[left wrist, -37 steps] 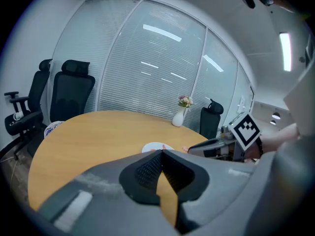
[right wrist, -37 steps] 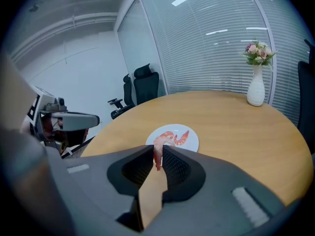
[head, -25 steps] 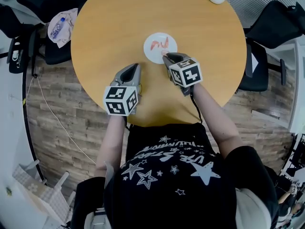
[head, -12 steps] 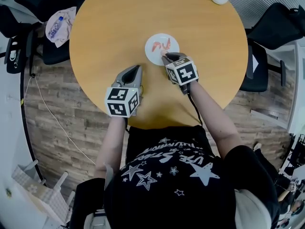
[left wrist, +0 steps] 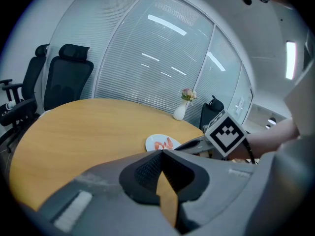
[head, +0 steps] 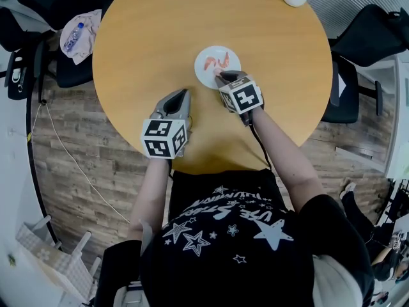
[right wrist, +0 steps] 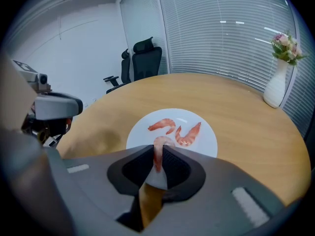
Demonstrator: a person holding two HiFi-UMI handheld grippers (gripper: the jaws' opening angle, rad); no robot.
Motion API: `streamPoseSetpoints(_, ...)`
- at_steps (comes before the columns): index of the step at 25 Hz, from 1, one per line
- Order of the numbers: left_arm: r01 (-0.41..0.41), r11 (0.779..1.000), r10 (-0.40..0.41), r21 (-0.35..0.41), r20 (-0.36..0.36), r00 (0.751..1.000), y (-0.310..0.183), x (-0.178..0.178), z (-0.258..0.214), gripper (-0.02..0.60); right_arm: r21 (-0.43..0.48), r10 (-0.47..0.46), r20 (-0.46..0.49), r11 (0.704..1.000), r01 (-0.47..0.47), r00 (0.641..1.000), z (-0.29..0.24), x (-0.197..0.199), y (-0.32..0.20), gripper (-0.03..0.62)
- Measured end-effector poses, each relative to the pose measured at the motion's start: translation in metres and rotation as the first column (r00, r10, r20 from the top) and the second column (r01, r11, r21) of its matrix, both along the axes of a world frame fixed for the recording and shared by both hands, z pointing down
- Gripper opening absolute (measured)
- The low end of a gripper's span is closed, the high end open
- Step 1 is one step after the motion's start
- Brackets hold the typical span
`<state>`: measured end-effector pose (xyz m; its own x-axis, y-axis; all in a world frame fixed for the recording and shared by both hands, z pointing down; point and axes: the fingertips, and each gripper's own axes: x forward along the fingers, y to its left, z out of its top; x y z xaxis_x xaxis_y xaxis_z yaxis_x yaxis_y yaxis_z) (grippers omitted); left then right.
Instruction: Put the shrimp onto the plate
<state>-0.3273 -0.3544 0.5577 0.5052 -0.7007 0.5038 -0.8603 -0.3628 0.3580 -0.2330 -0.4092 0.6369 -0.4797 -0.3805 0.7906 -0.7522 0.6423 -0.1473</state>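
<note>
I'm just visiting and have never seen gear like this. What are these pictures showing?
No robot here: a person holds a two-jaw gripper in each hand. One picture comes from a camera on the person's head, looking down; the other two come from cameras riding on each gripper. On the round wooden table sits a white plate with two shrimp on it; a vase of flowers stands near the far edge. The right gripper pinches a third shrimp at the plate's near rim. The left gripper is shut and empty.
</note>
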Motion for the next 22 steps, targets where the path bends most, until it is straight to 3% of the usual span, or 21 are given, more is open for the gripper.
streamPoseSetpoints(22,0.008,1.000,-0.008,-0.002,-0.001,1.000,0.0092,0.0060,-0.0008,0.002,0.007,-0.014,-0.011,1.000,0.014,1.000,-0.0010,0.0013,0.0009,0.091)
